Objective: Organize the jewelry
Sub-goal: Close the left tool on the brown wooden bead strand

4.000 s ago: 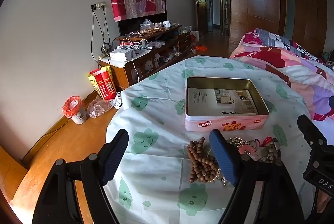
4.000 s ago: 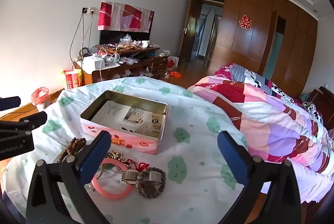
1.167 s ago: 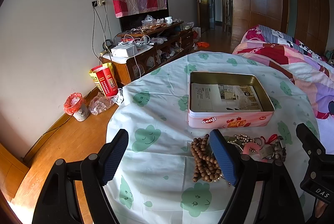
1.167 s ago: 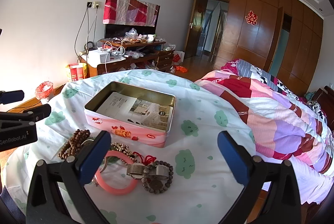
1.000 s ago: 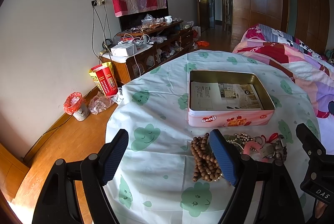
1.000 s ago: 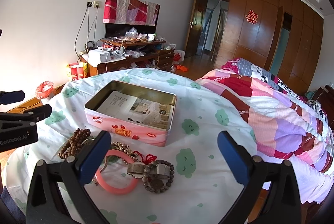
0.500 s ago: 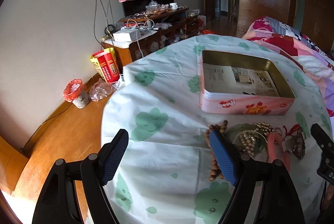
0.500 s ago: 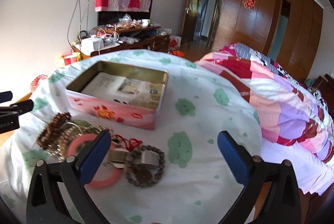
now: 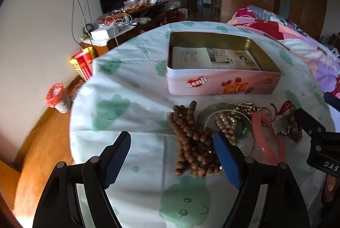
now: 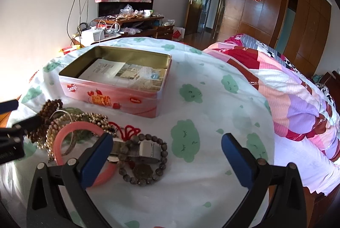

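An open pink tin (image 9: 221, 83) (image 10: 119, 96) with papers inside sits on the round table. In front of it lies a jewelry pile: brown wooden beads (image 9: 191, 143) (image 10: 50, 107), pearl strands (image 9: 227, 124) (image 10: 93, 118), a pink bangle (image 9: 268, 141) (image 10: 70, 132), a red cord (image 10: 127, 132), a metal watch (image 10: 146, 150) and a dark bead bracelet (image 10: 144, 172). My left gripper (image 9: 171, 155) is open, low over the cloth, its right finger beside the wooden beads. My right gripper (image 10: 165, 155) is open, its left finger over the bangle and watch.
The table has a white cloth with green clouds (image 9: 110, 109) (image 10: 212, 121). A bed with a pink quilt (image 10: 297, 90) lies to the right. A cluttered TV cabinet (image 9: 131, 22), a red-yellow bag (image 9: 81, 64) and a small bin (image 9: 57, 97) stand by the left wall.
Both grippers have moved forward and down toward the jewelry pile, which now looms larger. Both stay open and empty. Nothing on the table has shifted.
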`<state>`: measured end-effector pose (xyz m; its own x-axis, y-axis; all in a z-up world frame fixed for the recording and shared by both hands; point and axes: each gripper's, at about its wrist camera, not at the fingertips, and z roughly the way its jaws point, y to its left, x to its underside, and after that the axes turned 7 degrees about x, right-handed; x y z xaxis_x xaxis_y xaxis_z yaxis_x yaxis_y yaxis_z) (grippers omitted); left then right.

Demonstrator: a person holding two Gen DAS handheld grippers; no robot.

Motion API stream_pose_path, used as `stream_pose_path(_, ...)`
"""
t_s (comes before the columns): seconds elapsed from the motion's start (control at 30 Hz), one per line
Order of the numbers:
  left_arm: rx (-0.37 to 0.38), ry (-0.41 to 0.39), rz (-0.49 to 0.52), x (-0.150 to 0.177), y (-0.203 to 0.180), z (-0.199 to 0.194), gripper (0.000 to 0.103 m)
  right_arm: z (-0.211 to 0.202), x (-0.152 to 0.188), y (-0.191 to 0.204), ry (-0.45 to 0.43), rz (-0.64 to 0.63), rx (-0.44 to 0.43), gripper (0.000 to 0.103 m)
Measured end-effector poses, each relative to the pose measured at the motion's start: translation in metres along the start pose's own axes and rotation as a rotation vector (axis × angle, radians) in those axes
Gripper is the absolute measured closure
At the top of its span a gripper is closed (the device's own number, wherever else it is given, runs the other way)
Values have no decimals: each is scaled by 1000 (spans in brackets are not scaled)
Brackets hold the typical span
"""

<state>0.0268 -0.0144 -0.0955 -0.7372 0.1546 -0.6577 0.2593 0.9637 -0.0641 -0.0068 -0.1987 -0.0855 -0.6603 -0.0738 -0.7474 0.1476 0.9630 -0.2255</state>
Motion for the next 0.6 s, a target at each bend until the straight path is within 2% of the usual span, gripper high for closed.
stream_pose_path(0.03, 10, 1, -12, 0, 2, 0, 23, 1, 0, 0, 2, 2, -1, 0)
stream_pose_path(0.1, 34, -4, -11, -1, 3, -1, 46, 2, 1, 1, 5, 2, -2, 0)
stream_pose_path(0.13, 54, 4, -8, -1, 1, -1, 72, 2, 2, 1, 5, 0, -2, 0)
stream_pose_path(0.17, 73, 18, -2, -1, 0, 2, 82, 2, 2, 1, 4, 0, -1, 0)
stream_pose_path(0.33, 81, 30, 15, 1, -3, 5, 84, 3, 1, 2, 3, -2, -2, 0)
stream_pose_path(0.37, 74, 21, 12, -1, -1, 3, 90, 3, 1, 2, 3, -1, -1, 0)
stream_pose_path(0.5, 75, -16, -4, -10, 9, -10, 90, 3, 0, 0, 1, 7, 1, 0)
stream_pose_path(0.6, 46, -63, 2, -17, 14, -24, 90, 5, -1, -3, 2, 13, 11, 0)
